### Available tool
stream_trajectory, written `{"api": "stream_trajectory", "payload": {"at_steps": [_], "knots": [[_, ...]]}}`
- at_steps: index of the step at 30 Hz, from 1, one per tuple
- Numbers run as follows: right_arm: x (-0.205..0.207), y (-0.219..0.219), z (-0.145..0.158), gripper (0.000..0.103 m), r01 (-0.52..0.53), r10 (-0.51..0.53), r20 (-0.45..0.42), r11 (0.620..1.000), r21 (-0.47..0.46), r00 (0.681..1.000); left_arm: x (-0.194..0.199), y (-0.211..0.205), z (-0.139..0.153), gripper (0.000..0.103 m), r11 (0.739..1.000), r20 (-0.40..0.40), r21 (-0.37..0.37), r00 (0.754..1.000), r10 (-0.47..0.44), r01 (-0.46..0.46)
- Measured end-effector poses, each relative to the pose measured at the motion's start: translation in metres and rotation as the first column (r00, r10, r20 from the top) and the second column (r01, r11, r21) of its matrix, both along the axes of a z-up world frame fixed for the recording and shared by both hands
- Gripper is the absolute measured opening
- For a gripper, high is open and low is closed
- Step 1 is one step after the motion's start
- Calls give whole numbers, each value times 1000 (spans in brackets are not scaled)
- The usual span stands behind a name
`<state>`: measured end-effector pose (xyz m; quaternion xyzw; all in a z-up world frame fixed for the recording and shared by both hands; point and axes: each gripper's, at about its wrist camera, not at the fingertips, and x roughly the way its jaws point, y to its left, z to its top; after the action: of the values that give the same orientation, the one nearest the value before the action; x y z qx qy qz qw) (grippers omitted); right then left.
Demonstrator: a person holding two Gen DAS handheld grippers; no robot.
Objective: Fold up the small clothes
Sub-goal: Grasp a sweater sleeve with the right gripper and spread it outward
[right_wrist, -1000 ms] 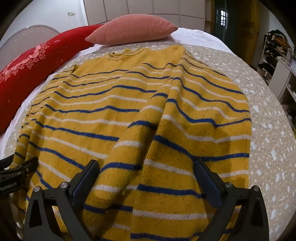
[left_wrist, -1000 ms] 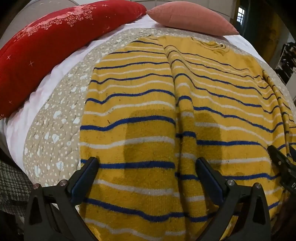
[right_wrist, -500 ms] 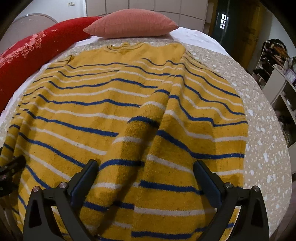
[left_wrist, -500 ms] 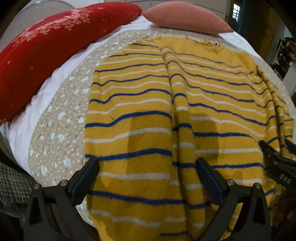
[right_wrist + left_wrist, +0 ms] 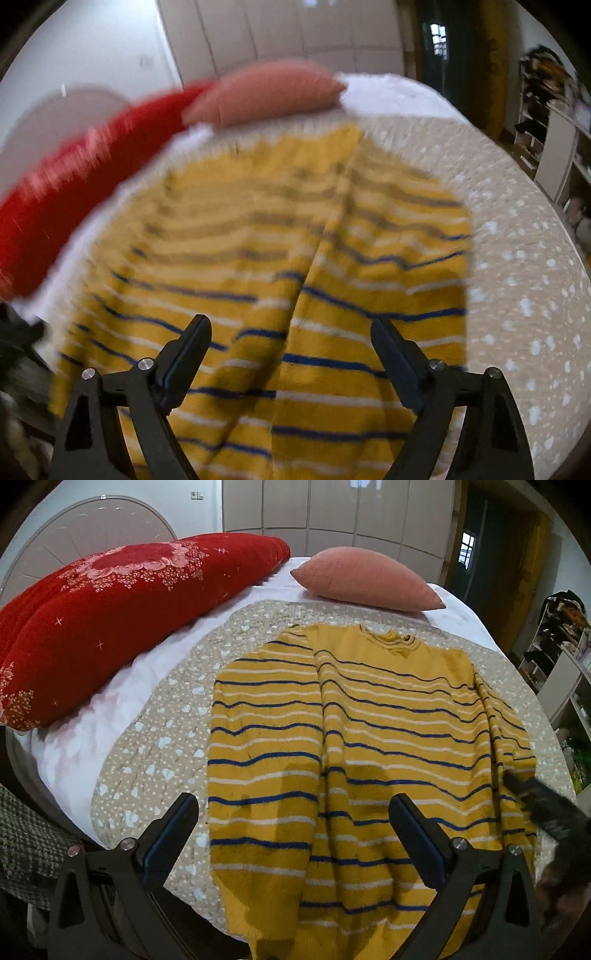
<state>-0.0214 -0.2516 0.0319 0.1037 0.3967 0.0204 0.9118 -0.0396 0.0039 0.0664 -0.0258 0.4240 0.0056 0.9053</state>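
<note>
A yellow sweater (image 5: 369, 738) with blue and white stripes lies spread on a beige dotted quilt (image 5: 155, 753), collar toward the pillows, both sleeves folded in over the body. It also shows, blurred, in the right wrist view (image 5: 295, 280). My left gripper (image 5: 293, 830) is open and empty, held back above the sweater's hem. My right gripper (image 5: 291, 354) is open and empty above the hem on the other side; it shows blurred at the right edge of the left wrist view (image 5: 543, 805).
A red flowered bolster (image 5: 110, 627) lies along the left of the bed and a pink pillow (image 5: 369, 579) at its head. White sheet (image 5: 85, 731) borders the quilt. Shelves (image 5: 565, 657) stand at the right. The bed's near edge is just below the hem.
Both grippers have pulled back and risen away from the sweater, staying open. More of the bed and room shows. The right wrist view is now motion-blurred.
</note>
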Motion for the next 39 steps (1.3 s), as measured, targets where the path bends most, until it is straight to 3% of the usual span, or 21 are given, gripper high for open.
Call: {"api": "stream_trajectory", "payload": {"at_steps": [6, 13, 16, 17, 19, 20, 23, 26, 29, 32, 35, 37, 39], "knots": [[-25, -34, 15, 85, 60, -60, 5, 998, 2, 998, 0, -12, -4, 103, 1000, -18, -12, 1000, -14, 14], [-47, -7, -5, 83, -59, 57, -28, 996, -71, 998, 4, -16, -5, 103, 1000, -35, -17, 999, -26, 26], [-43, 5, -22, 75, -93, 88, -60, 991, -94, 994, 2, -18, -6, 103, 1000, -38, -16, 999, -26, 26], [-40, 7, -28, 70, -98, 92, -70, 990, -98, 993, 1, -18, -7, 103, 1000, -39, -15, 999, -26, 25], [-33, 9, -38, 49, -84, 71, -95, 985, -150, 993, 1, -17, -7, 103, 1000, -41, -15, 999, -26, 25], [-30, 7, -39, 28, -72, 55, -101, 982, -173, 993, -1, -17, -7, 103, 1000, -39, -16, 999, -26, 25], [-31, -15, -25, 12, -43, 38, -73, 997, -68, 997, 1, -13, -5, 103, 1000, -37, -17, 999, -20, 19], [-36, -51, -4, 12, 54, -55, -22, 997, -46, 998, 3, -9, -6, 103, 999, -42, -33, 999, -8, 7], [-33, -102, 8, 12, 195, -195, -15, 980, -46, 981, 5, -5, -6, 103, 999, -42, -37, 999, 3, -5], [-26, -157, 9, 12, 353, -357, -22, 931, -92, 934, 5, 0, -4, 103, 999, -35, -42, 999, 25, -26], [-19, -209, -5, 13, 500, -516, -63, 848, -172, 854, 6, 6, -2, 103, 997, -33, -49, 998, 51, -52], [-20, -227, -14, 17, 548, -572, -102, 814, -193, 814, 7, 15, -1, 103, 996, -30, -47, 997, 70, -71], [-31, -234, -14, 28, 565, -578, -95, 815, -132, 811, 9, 25, 0, 103, 995, -26, -45, 996, 90, -91]]}}
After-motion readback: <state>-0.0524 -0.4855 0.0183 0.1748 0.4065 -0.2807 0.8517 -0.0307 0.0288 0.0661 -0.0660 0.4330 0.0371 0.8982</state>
